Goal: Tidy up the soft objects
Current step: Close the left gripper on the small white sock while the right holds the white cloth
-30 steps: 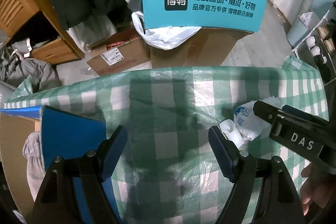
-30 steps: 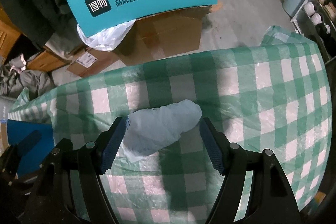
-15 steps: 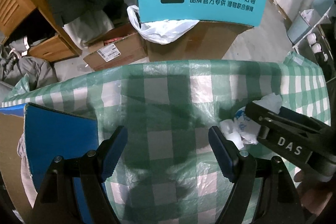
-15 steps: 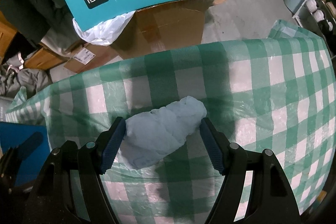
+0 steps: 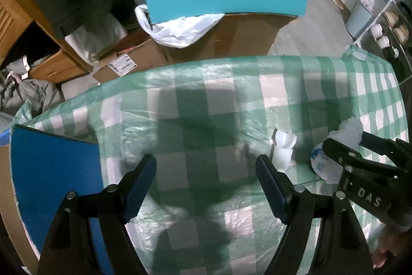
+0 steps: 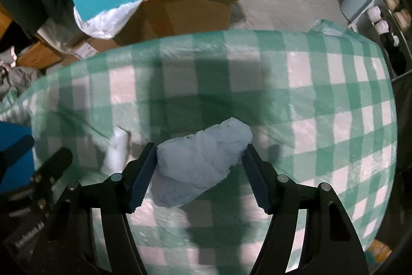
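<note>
Two grippers hang over the green-checked cloth [image 6: 322, 99], both pointing steeply down. In the right wrist view, the right gripper [image 6: 200, 172] has a crumpled pale blue plastic bag [image 6: 203, 164] sitting low in the centre of the frame, right between its fingers; the jaws are closing and the pads look to be touching the bag's two ends, though I would not call it a firm squeeze yet. The left gripper [image 5: 206, 184] stands wide with nothing but cloth between its fingers. A small white scrap [image 5: 283, 148], maybe tissue or film, lies just to the right of its right finger.

That bag looks almost weightless and very soft, so it should crush down a good deal before the pads get any real bite. Thin film is slick as well, and a loose fold could slide out. My guess is the thick bunched middle is the best place to take it, not a trailing corner. Nothing fragile about it; squeezing hard should do no harm.
</note>
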`<state>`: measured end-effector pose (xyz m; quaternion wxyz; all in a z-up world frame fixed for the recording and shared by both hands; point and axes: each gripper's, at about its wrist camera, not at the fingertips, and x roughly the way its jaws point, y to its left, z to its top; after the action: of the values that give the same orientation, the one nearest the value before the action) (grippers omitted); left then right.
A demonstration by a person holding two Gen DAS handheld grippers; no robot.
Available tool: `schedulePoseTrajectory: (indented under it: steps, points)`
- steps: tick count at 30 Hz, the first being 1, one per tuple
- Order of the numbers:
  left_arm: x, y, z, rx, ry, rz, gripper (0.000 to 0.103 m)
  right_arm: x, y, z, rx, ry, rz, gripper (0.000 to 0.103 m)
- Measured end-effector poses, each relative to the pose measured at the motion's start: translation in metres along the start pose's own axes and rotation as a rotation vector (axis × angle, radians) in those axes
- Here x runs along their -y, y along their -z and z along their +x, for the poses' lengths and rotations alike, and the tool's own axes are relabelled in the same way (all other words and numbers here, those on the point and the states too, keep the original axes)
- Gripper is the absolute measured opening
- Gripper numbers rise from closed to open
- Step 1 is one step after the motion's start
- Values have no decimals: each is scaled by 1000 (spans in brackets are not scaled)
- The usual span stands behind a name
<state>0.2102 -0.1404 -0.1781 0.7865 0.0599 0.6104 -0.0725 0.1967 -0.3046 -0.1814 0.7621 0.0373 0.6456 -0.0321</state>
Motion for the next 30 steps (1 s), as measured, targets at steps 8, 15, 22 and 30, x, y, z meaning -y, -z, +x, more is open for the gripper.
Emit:
schedulePoseTrajectory:
  steps: [8,15,22,30]
  points:
    - [21,1,3,-6,32,36,81,20,14,-5,-21,24,-16,68]
    - [38,-2,7,-22,106,31,81,33,23,-5,-20,8,4,68]
    - [52,-2,12,-33,114,47,80,42,30,-6,-22,-3,34,69]
    - [58,3,24,-80,130,60,48,39,31,-5,-24,14,34,71]
